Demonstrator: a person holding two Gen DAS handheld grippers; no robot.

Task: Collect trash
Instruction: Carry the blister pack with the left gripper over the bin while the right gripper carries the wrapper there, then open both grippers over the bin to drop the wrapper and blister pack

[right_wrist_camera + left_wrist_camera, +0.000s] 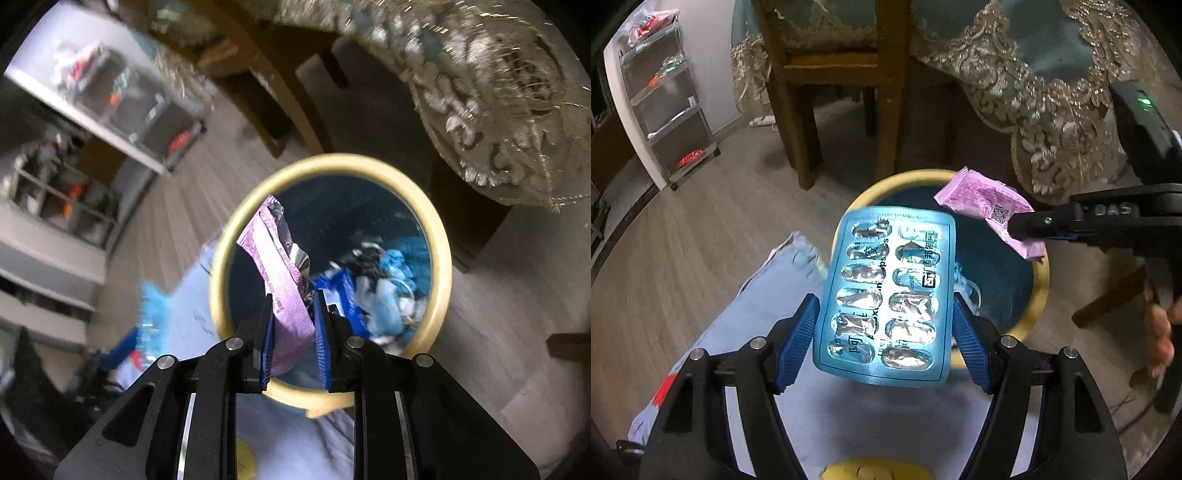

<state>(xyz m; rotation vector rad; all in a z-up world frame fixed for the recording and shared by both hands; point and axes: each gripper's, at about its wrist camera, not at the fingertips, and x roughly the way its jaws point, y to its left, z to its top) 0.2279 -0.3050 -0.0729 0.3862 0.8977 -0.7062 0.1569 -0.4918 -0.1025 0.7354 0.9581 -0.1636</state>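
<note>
A round bin (441, 266) with a pale yellow rim and dark blue inside stands on the wood-look floor (683, 240), just beside the lace-edged tablecloth (1052, 110) that hangs from the table. In the right wrist view its bottom holds a loose heap of trash (384, 291): blue, white and black scraps, blurred too much to name singly, lying toward the right side, with the left and far part of the inside bare. The left hand-held gripper (884, 332) stands wide and is clamped by its blue pads on the two long edges of an emptied blue pill pack (886, 295), which tilts up over the bin's near rim. The right hand-held gripper (293, 332) is nearly closed, pinching one end of a pink wrapper (280, 273); the wrapper's free end, silver inside, hangs over the left part of the bin's mouth. In the left wrist view the same wrapper (986, 210) sits above the bin's far right rim, close to the pill pack but not touching it. A light blue cloth or garment (746, 332) lies under both grippers on the near side of the bin. A wooden chair (827, 92) stands beyond the bin, with open floor to the left reaching a metal shelf cart (668, 110) against the wall.
</note>
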